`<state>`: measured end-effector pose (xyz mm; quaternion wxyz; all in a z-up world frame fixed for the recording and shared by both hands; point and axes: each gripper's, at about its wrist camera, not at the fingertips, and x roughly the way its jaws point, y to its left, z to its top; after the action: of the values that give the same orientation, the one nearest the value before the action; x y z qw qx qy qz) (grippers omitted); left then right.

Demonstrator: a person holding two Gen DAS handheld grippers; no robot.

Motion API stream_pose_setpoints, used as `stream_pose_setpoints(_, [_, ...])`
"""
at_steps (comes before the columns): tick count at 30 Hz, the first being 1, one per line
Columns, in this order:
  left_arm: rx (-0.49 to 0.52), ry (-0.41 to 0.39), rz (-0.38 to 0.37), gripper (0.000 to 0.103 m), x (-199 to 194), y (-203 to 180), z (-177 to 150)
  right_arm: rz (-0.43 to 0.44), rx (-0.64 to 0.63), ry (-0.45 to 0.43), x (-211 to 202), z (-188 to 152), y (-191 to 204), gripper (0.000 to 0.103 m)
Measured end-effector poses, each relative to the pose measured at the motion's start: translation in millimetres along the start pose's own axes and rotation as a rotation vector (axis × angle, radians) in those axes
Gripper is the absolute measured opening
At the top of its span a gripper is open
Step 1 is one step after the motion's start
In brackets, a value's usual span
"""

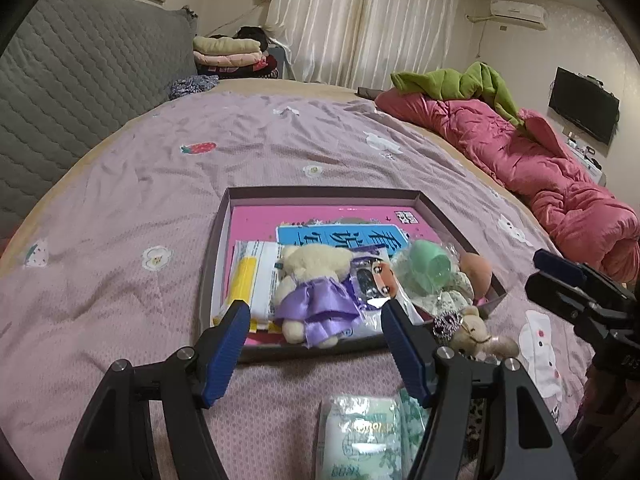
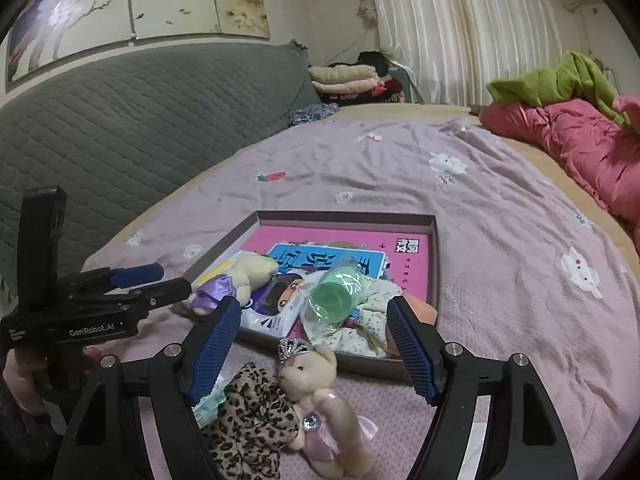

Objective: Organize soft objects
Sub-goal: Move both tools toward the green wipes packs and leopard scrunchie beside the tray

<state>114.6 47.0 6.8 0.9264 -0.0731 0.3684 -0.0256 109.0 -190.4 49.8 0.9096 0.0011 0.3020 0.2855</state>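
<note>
The right claw (image 2: 314, 354) hangs with jaws apart and empty over the crowned bear (image 2: 316, 396), which lies on the bed (image 2: 500, 240) just outside the box (image 2: 344, 216). It should pinch the bear's body, not the crown, and clear the leopard cloth (image 2: 244, 420). The left claw (image 1: 314, 340) is also apart and empty, near the box's front edge.

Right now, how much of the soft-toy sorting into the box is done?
Done: the cream bear in a purple satin dress and a floral cloth bundle already lie in the shallow cardboard box.
In hand: nothing; the left gripper and right gripper are both open.
Left: the crowned beige bear, leopard-print cloth and plastic-wrapped tissue pack lie outside on the bedspread.
</note>
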Motion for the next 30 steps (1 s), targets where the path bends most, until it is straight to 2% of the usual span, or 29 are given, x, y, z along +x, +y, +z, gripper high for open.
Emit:
stream_pose_setpoints(6, [0.011,0.031,-0.002,0.068,-6,-4,-10,0.010,0.050,0.007,-11,-6,1,0.077])
stream_pose_setpoints(11, [0.017,0.055,-0.006,0.068,-11,-6,-17,0.015,0.066,0.051,-12,-14,3,0.077])
stream_pose_setpoints(15, [0.005,0.086,-0.016,0.068,-15,-8,-26,0.061,0.097,0.067,-15,-19,8,0.077])
stream_pose_setpoints(19, [0.014,0.106,-0.007,0.068,-19,-10,-34,0.065,0.088,0.117,-14,-27,17,0.077])
stream_pose_setpoints(30, [0.004,0.176,-0.040,0.068,-21,-13,-52,0.059,0.068,0.207,-8,-51,37,0.077])
